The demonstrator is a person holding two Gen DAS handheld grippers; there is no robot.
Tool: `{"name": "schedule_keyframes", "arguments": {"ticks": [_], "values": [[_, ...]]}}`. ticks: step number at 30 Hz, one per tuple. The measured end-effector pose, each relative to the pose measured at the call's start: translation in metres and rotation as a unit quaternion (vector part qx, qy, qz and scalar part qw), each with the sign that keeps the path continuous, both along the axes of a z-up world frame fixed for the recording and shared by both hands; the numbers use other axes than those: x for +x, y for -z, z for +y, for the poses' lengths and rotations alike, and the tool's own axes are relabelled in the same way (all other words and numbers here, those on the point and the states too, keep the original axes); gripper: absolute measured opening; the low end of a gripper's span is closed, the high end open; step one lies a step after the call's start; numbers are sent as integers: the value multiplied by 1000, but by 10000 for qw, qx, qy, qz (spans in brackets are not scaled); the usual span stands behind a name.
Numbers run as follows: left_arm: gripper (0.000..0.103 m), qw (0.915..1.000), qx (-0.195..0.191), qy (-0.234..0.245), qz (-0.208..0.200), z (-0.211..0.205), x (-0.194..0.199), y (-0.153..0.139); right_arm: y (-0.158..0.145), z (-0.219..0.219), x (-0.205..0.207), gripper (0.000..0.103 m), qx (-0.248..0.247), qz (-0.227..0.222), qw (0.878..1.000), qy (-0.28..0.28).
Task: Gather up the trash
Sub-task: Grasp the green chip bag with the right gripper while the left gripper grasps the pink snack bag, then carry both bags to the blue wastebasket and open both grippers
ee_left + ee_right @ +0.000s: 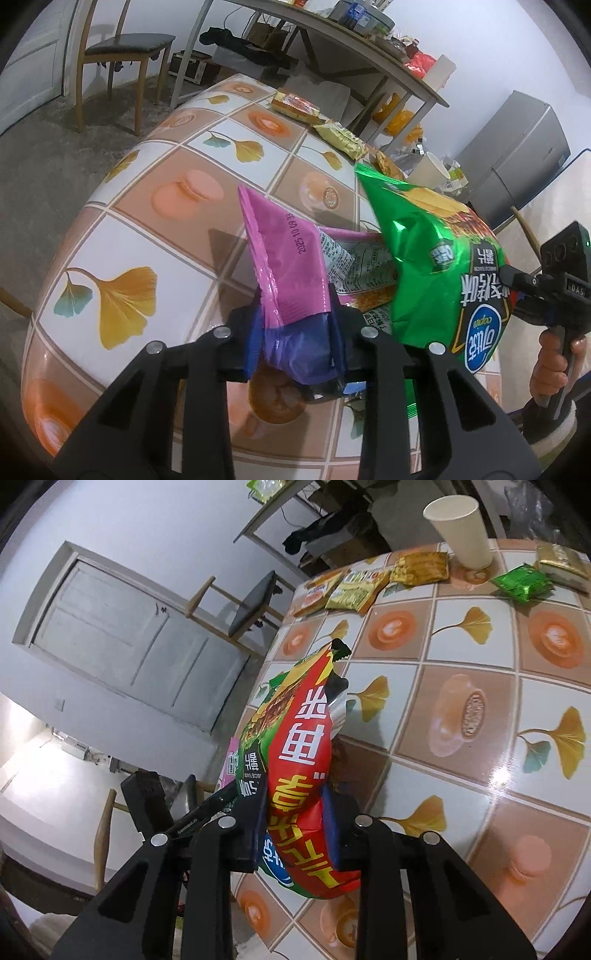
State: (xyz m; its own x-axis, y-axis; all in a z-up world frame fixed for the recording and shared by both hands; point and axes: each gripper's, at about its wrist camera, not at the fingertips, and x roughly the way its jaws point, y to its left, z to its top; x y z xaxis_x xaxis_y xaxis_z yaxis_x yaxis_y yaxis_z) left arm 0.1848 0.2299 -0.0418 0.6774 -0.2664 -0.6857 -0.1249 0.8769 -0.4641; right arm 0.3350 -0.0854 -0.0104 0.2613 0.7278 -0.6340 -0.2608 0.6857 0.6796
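Note:
My left gripper (pixel 295 314) is shut on the lower end of a pink and purple wrapper (pixel 273 251), which stands up from the jaws over the table. Another printed wrapper (pixel 365 266) lies behind it. To the right a big green chip bag (pixel 424 258) hangs from my right gripper (pixel 511 291), with a hand (pixel 550 362) on its handle. In the right wrist view my right gripper (pixel 295 812) is shut on that same bag (pixel 295 731), whose red and green sides show. A bit of the pink wrapper (pixel 231 753) peeks out at the left.
The table (pixel 480 686) has a glossy tile-pattern cloth. At its far end stand a paper cup (pixel 461 528), several flat snack packets (pixel 354 587), a green packet (pixel 522 581) and a gold one (pixel 561 563). A chair (pixel 125 48), a cluttered desk (pixel 369 48) and a fridge (pixel 517 155) stand around.

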Motion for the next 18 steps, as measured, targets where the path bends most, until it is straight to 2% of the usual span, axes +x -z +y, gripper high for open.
{"name": "schedule_keyframes", "arguments": {"ticks": [8,18], "values": [[28,9999,-21,29,-102,-3,-6,-7,-14,-31,-22,26,92,-165,9994,297],[28,9994,-9,132,-325,-14,-20,-28,-24,-72,-58,26,469,-265,9960,718]]}}
